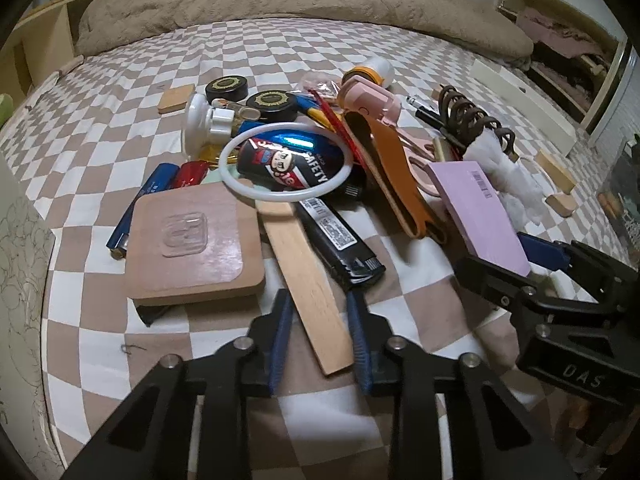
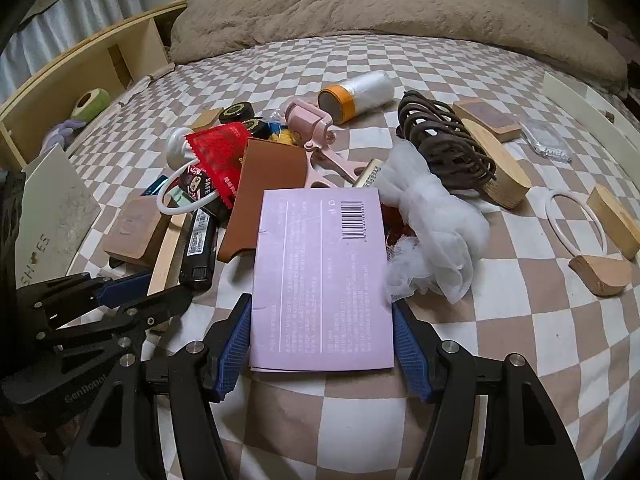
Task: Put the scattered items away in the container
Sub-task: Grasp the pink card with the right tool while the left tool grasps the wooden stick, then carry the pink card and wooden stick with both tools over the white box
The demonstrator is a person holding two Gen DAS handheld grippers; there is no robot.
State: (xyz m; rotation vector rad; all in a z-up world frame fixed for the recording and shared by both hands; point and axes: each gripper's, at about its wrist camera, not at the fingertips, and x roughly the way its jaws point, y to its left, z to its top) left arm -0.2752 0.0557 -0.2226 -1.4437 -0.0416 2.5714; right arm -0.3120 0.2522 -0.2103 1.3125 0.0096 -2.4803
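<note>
- Left wrist view: the left gripper (image 1: 320, 336) is clamped on the wooden stick (image 1: 306, 276), lying on the checked bedsheet (image 1: 120, 80).
- Right wrist view: the pink booklet (image 2: 322, 280), flat beside the clutter, is gripped by the right gripper (image 2: 322, 346).

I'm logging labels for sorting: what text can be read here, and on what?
"SAFETY": dark oval pouch inside the white ring.
"DAS": right gripper body.
"GenRobot": left gripper body.
"SH ES", middle unclear: white card.
Pink booklet print, black bar label: too small.
</note>
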